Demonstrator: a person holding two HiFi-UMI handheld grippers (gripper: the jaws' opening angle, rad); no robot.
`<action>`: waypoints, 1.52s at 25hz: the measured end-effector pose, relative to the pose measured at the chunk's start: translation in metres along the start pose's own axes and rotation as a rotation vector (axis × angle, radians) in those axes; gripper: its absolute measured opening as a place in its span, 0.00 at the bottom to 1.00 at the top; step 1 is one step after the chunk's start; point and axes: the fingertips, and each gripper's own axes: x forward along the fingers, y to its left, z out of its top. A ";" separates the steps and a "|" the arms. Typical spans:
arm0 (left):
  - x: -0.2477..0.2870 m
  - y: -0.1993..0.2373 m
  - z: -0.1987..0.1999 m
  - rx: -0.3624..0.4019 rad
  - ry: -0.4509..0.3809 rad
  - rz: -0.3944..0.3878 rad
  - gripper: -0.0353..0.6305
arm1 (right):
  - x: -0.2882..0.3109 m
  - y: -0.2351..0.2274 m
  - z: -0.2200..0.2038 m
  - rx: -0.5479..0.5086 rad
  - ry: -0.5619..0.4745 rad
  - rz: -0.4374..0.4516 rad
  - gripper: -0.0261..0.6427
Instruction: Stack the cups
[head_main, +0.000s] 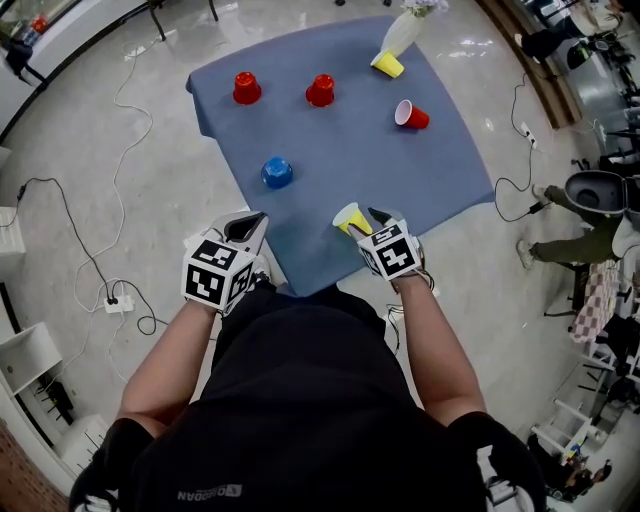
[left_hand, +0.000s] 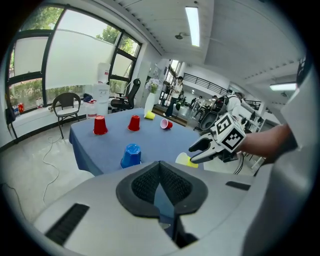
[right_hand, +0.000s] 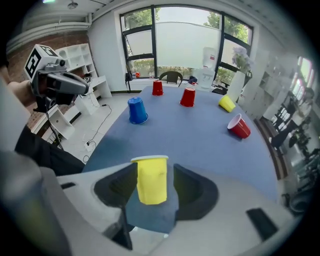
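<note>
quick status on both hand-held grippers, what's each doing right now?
Left hand-held gripper: closed, empty.
Right hand-held gripper: closed on a yellow cup.

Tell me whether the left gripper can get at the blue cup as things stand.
Probably yes. The blue cup stands upside down on the cloth ahead of the left gripper, nothing between them; its shut, empty jaws must open first.

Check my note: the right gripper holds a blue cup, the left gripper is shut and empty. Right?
The colour is wrong: the right gripper holds a yellow cup, as the right gripper view shows. The left gripper is shut and empty.
</note>
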 end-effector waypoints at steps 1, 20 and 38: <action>0.003 -0.004 0.000 0.009 0.004 -0.012 0.06 | 0.000 -0.001 -0.004 0.007 0.001 -0.001 0.37; 0.033 -0.032 0.010 0.085 0.066 -0.067 0.06 | 0.023 -0.001 -0.072 -0.093 -0.126 -0.055 0.41; 0.028 -0.026 0.006 0.055 0.058 -0.038 0.06 | 0.008 0.001 -0.046 -0.128 -0.229 -0.052 0.35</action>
